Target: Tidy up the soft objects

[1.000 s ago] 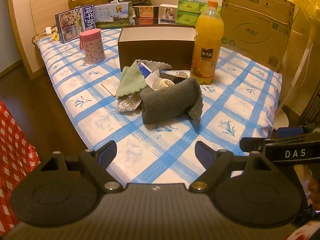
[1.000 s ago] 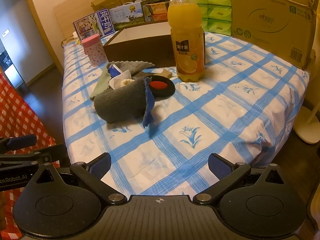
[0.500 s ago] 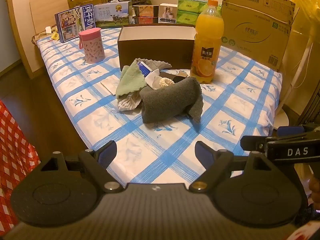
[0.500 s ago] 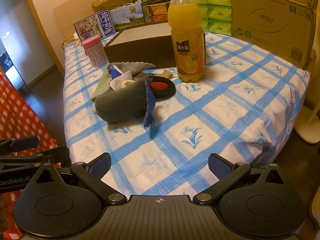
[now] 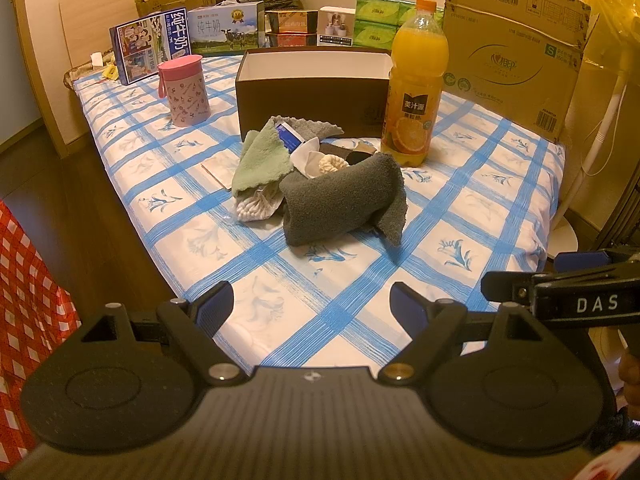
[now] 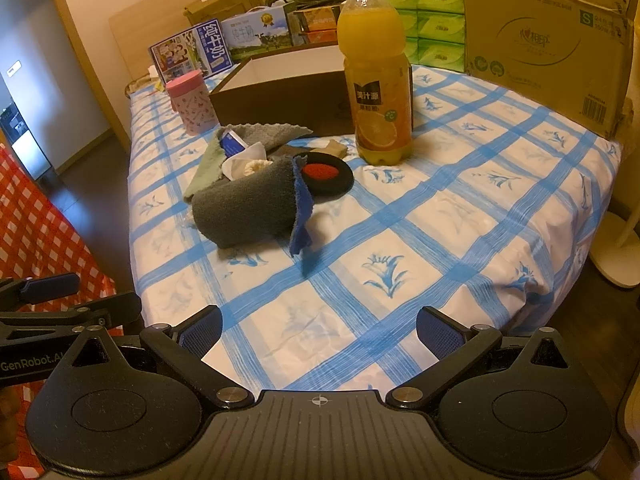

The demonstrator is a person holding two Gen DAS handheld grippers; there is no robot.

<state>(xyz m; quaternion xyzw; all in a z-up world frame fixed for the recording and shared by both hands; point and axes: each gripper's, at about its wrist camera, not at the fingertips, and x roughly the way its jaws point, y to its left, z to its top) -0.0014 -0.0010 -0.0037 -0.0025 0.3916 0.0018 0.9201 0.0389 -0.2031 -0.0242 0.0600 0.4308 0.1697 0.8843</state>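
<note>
A pile of soft things lies mid-table: a dark grey towel in front, a green cloth, a grey cloth and a white knitted piece. In the right wrist view the grey towel shows a blue edge, with a black and red round pad behind it. An open brown box stands behind the pile. My left gripper is open and empty above the near table edge. My right gripper is open and empty, likewise short of the pile.
An orange juice bottle stands right of the pile, a pink cup to its left. Milk cartons, tissue packs and a large cardboard box line the back. A red checked cloth lies at the left.
Both grippers have drifted slightly closer to the table; the pile sits a little lower in the views. Nothing on the table has moved.
</note>
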